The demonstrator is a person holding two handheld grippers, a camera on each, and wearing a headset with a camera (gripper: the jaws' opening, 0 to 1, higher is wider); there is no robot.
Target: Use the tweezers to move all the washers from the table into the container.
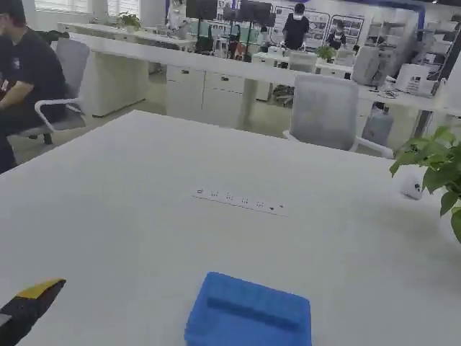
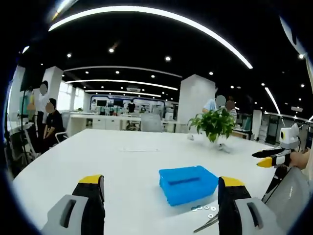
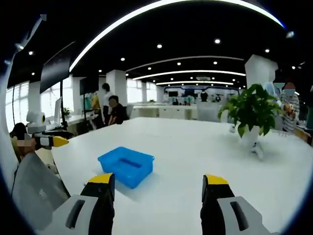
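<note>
Blue plastic container is sitting near the front of the white surface, probably so both hands are reaching it easily. Small cluster of washers is lying on the surface just beside the container's near corner in the left gripper view. The tweezers are lying close to the washers, partly hidden behind a jaw. Left tongs are hanging above the surface, jaws spread wide and gripping nothing. Right tongs are likewise wide apart and empty, pointing at the container from the other side. The tweezers are not yet being picked up, so the task is looking barely started. Wide jaws are likely readying for the tweezers grab.
</note>
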